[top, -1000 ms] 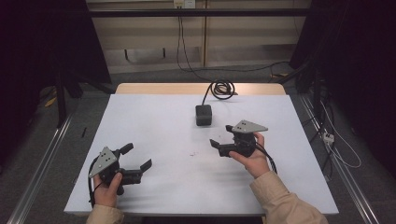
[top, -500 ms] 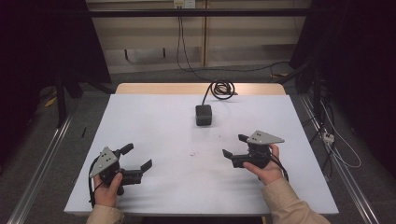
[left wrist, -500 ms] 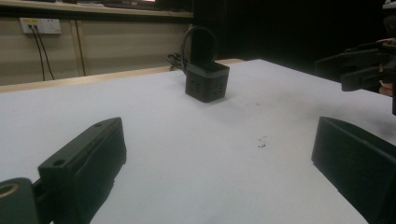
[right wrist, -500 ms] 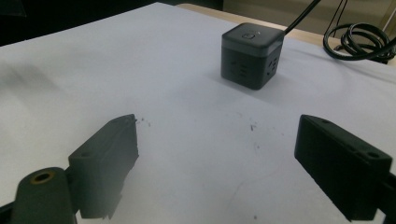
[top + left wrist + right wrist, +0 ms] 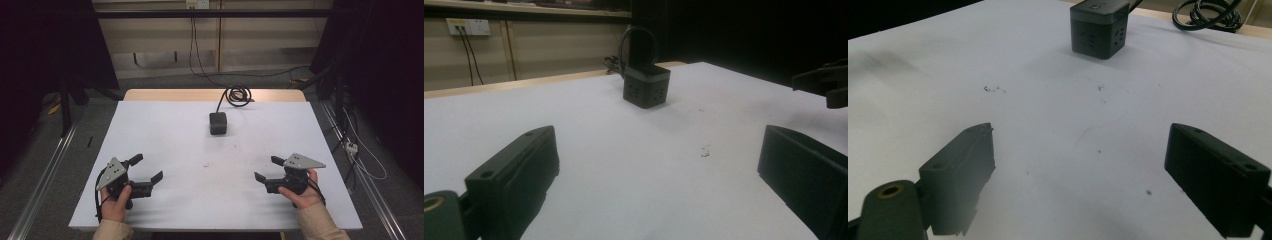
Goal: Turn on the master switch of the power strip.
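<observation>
- Currently both tongs sit empty with jaws spread wide: the left gripper (image 5: 148, 169) near the table's near-left corner, the right gripper (image 5: 265, 169) near-right.
- Likely target, the black socket cube (image 5: 218, 123), stands far-centre, well apart from both; its coiled cable (image 5: 238, 94) trails beyond.
- Approach level, straddling the cube's flat sides squarely.
- White table (image 5: 165, 125); dark curtains, wall sockets (image 5: 466, 26) behind.

Lab recording bay: black curtains (image 5: 45, 45), white table (image 5: 165, 130), floor rails (image 5: 42, 180), wall sockets (image 5: 468, 26).
</observation>
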